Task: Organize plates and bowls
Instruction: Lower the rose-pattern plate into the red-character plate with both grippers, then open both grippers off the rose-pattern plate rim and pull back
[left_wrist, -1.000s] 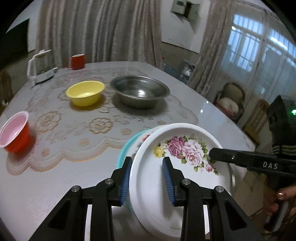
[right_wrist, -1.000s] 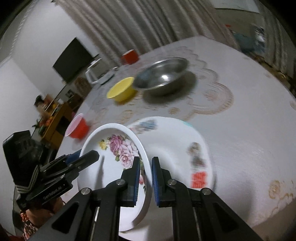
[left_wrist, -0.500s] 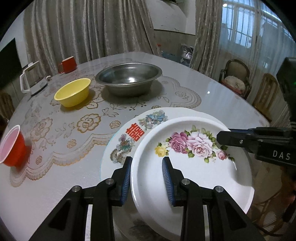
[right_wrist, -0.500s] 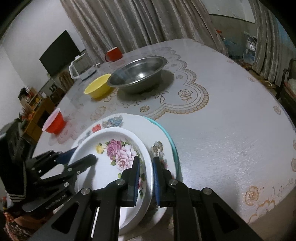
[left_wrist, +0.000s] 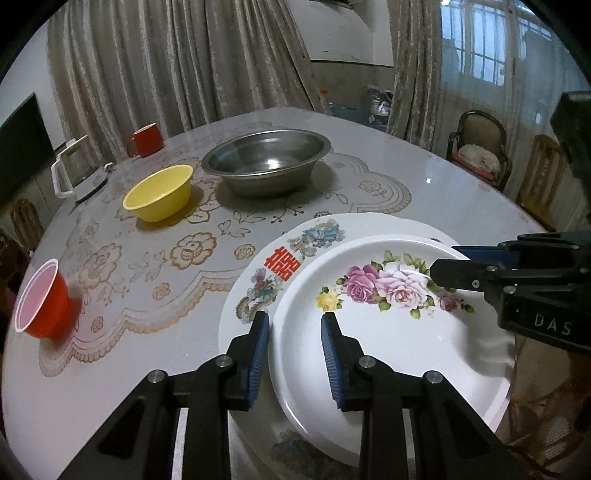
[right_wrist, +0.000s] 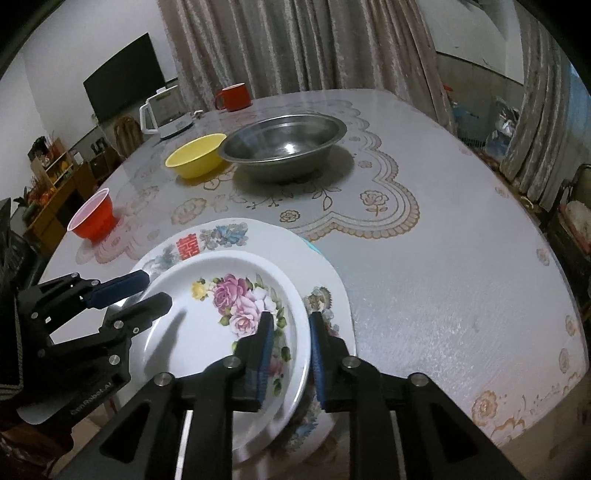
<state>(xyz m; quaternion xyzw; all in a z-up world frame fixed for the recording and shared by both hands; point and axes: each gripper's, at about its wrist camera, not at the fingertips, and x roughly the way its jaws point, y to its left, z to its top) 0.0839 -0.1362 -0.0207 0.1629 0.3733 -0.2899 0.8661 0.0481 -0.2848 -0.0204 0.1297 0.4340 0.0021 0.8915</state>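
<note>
Rose plate (left_wrist: 388, 332) now lies on the larger patterned plate (left_wrist: 295, 254), no longer tilted above it | your left gripper (left_wrist: 291, 343) and right gripper (right_wrist: 290, 343) have both loosened, jaws astride its rim | stacking step looks complete; bowls next

this was a home dining room, centred on a round table (right_wrist: 461, 280) under a lace-patterned cover. behind the table hung long beige curtains (right_wrist: 295, 44); a dark television (right_wrist: 123, 90) stood on the wall to its far left, with a cluttered wooden shelf (right_wrist: 48, 177) nearer. cushioned wooden chairs (left_wrist: 480, 147) sat beyond the table by a barred window (left_wrist: 491, 44).
</note>
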